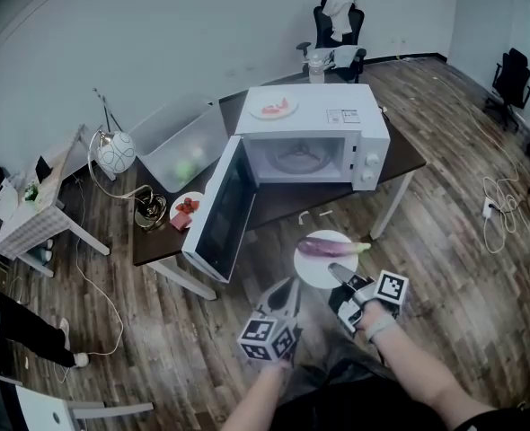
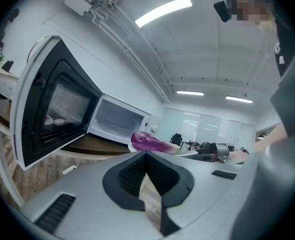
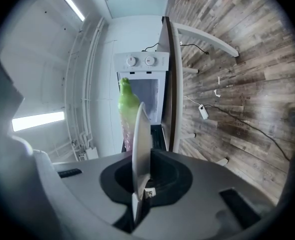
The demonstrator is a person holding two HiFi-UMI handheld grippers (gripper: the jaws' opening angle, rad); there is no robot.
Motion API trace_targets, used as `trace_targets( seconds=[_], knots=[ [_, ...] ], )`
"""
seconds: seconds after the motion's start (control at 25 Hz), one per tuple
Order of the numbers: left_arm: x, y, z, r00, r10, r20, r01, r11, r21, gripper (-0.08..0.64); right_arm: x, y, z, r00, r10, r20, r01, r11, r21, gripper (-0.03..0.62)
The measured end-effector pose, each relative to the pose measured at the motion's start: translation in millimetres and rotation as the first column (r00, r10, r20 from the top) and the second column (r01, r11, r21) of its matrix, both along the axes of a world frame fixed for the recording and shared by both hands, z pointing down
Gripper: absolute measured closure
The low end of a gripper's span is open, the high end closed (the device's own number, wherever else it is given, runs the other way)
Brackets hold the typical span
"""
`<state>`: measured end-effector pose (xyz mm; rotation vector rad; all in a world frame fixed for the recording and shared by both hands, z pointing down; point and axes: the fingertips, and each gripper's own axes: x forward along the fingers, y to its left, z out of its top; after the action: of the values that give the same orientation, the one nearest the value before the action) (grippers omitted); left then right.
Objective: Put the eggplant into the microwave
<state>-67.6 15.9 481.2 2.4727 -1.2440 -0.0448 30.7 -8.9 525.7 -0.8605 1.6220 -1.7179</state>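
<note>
A purple eggplant (image 1: pixel 330 247) with a green stem lies on a white plate (image 1: pixel 312 269), held in the air in front of the table. My right gripper (image 1: pixel 339 273) is shut on the plate's near right rim; in the right gripper view the plate (image 3: pixel 141 134) stands edge-on between the jaws (image 3: pixel 143 181), with the eggplant (image 3: pixel 126 109) beyond. My left gripper (image 1: pixel 287 289) hovers just left of and below the plate, holding nothing, jaws together (image 2: pixel 146 156). Its view shows the eggplant (image 2: pixel 150 141) ahead. The white microwave (image 1: pixel 314 142) stands on the table, its door (image 1: pixel 222 209) swung wide to the left, cavity (image 2: pixel 115 121) bare.
The dark table (image 1: pixel 274 206) also carries a small plate with red food (image 1: pixel 186 207) and a clear bin (image 1: pixel 182 146). A pink plate (image 1: pixel 274 108) sits on top of the microwave. Cables (image 1: pixel 499 218) lie on the wood floor; office chairs (image 1: pixel 337 25) stand at the back.
</note>
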Motion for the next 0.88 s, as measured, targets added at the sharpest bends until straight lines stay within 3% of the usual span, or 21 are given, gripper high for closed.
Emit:
trace_targets(
  seconds=[0.88],
  knots=[
    [17.7,-108.5,-2.0,0.999,-0.03,0.019,0.03,0.999,0.03,0.56,-1.7,-115.0,6.1,0.999,-0.048,0.024,0.048,0.999,-0.006,0.583]
  ],
)
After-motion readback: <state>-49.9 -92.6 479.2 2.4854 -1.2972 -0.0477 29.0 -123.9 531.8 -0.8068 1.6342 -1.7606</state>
